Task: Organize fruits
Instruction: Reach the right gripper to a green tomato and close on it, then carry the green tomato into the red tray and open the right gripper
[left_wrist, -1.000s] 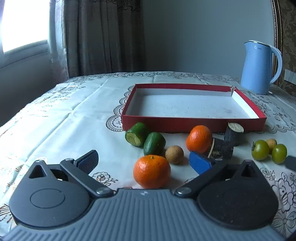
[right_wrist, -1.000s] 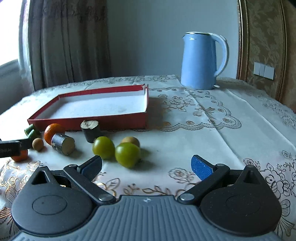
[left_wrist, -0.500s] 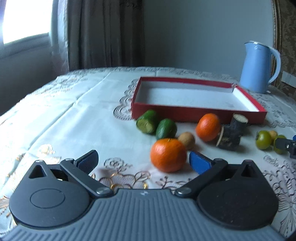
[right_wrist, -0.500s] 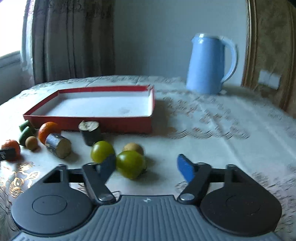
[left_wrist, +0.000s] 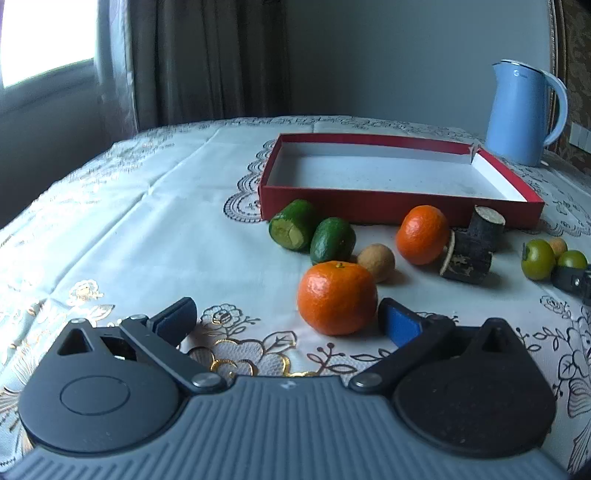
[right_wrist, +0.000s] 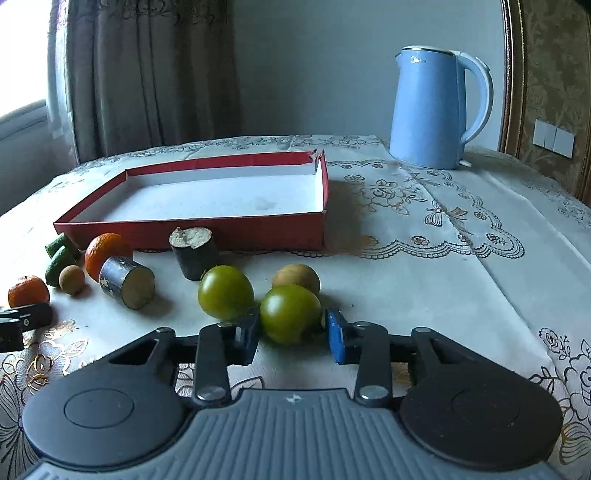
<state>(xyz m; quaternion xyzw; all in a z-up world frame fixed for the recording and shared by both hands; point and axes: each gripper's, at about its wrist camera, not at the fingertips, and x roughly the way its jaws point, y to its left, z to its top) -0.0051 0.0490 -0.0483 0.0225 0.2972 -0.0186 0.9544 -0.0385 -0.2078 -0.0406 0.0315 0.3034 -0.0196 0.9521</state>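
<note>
The near green fruit (right_wrist: 290, 314) lies on the tablecloth between the pads of my right gripper (right_wrist: 291, 332). Its jaws are closing, and both pads look pressed against the fruit's sides. A second green fruit (right_wrist: 225, 291) and a tan fruit (right_wrist: 297, 278) sit just behind it. My left gripper (left_wrist: 288, 319) stands open low over the cloth. An orange (left_wrist: 338, 297) rests between its fingers, close to the right, blue-padded one. Beyond it lie another orange (left_wrist: 423, 234), a small brown fruit (left_wrist: 376, 258) and two green cut pieces (left_wrist: 312, 236). The red tray (left_wrist: 399, 203) holds nothing.
Two dark cut stalk pieces (right_wrist: 127, 282) (right_wrist: 194, 251) lie in front of the tray. A light blue kettle (right_wrist: 434, 107) stands at the back right. Curtains hang behind the table. The left gripper's finger (right_wrist: 26, 319) shows at the right wrist view's left edge.
My right gripper has moved in on the near green fruit and its jaws have closed from wide open onto it. The left gripper stays open, with the orange now nearer its right finger.
</note>
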